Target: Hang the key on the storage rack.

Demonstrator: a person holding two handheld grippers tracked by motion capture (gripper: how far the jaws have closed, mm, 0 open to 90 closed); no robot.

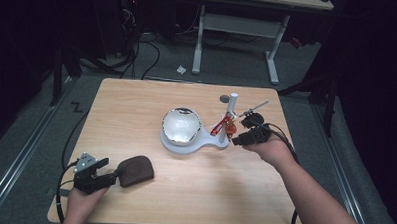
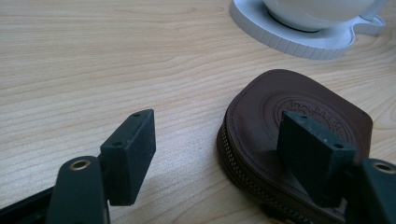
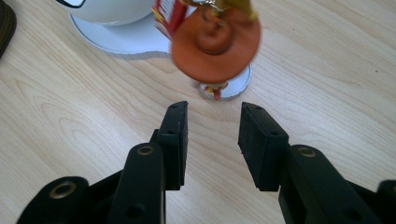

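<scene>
While left gripper [image 1: 105, 175] straddles pouch [image 1: 136, 170] edge, jaws gape.

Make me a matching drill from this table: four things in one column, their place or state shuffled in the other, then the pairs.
Things
1. brown pouch
2. white bowl
3. orange tag
4. right gripper

Place or state
A. open, nothing between its fingers
B. hangs by the white post
C. lies flat on the table at the left gripper's fingers
D. sits on the white stand

Pairs: 1-C, 2-D, 3-B, 4-A
</scene>
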